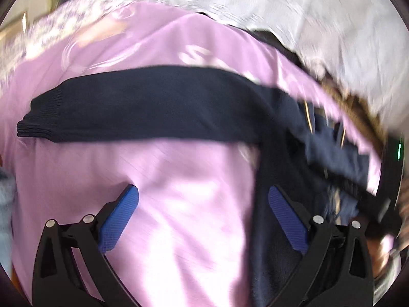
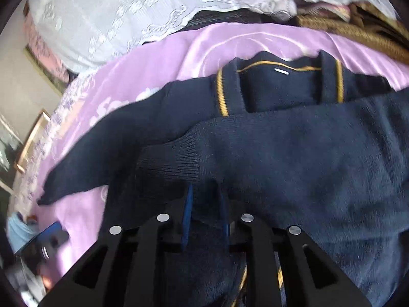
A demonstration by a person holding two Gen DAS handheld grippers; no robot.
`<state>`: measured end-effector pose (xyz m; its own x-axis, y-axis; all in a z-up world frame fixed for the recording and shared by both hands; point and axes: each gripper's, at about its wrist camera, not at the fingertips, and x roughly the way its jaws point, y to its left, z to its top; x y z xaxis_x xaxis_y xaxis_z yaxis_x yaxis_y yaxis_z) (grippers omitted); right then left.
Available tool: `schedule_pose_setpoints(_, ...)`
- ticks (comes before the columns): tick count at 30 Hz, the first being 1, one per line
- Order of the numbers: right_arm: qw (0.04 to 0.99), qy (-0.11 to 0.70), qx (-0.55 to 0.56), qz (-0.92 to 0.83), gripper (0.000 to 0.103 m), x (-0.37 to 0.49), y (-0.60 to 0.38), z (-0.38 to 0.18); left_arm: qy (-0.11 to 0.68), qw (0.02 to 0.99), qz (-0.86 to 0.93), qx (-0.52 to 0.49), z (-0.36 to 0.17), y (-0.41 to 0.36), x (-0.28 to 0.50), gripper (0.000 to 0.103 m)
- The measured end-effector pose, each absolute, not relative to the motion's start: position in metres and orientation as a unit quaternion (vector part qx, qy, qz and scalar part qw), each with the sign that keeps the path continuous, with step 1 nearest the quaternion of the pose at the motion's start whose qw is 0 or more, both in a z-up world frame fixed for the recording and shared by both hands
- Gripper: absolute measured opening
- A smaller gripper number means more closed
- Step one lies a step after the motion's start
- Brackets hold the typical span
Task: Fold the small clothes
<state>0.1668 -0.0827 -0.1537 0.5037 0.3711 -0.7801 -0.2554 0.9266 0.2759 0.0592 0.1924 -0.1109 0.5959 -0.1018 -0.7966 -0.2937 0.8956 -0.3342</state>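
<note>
The navy sweater (image 2: 294, 153) is lying on a pink sheet (image 2: 179, 58), its yellow-trimmed collar (image 2: 281, 81) at the far side. 1 sleeve (image 1: 143, 105) is stretching out to the left across the sheet. The right gripper (image 2: 204, 217) is pinching navy knit between its 2 closed fingers. The left gripper (image 1: 203, 215) is hanging spread apart over the sheet, gripping nothing. White lace cloth (image 2: 115, 12) is lying beyond.

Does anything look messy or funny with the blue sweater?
Yes. One sleeve of the navy sweater sticks straight out sideways across the purple sheet instead of being folded in. The right gripper pinches sweater fabric; the left gripper is open.
</note>
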Motion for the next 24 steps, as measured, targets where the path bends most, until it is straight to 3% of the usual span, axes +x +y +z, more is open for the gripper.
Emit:
schedule_pose_setpoints(7,0.894,0.405,0.068,0.178,0.022,0.119,-0.127,-0.115,0.393,0.835,0.059,-0.382,-0.133,0.285,0.071,0.097)
schedule_pose_setpoints(8,0.898,0.397,0.078,0.175,0.023,0.114,-0.137,-0.109,0.386,0.835,0.066,-0.387,-0.134,0.288,0.073,0.091)
schedule_pose_setpoints(12,0.900,0.392,0.112,0.156,0.029,0.108,-0.171,-0.102,0.369,0.823,0.111,-0.418,-0.145,0.309,0.072,0.046)
schedule_pose_setpoints(15,0.893,0.410,0.133,0.127,0.030,0.118,-0.186,-0.117,0.365,0.820,0.131,-0.421,-0.149,0.317,0.066,0.019)
schedule_pose_setpoints(18,0.879,0.418,0.194,0.123,0.031,0.121,-0.203,-0.137,0.364,0.824,0.132,-0.415,-0.148,0.316,0.069,0.009)
schedule_pose_setpoints(24,0.872,0.408,0.239,0.129,0.032,0.116,-0.230,-0.131,0.362,0.853,0.145,-0.347,-0.127,0.294,0.068,0.006)
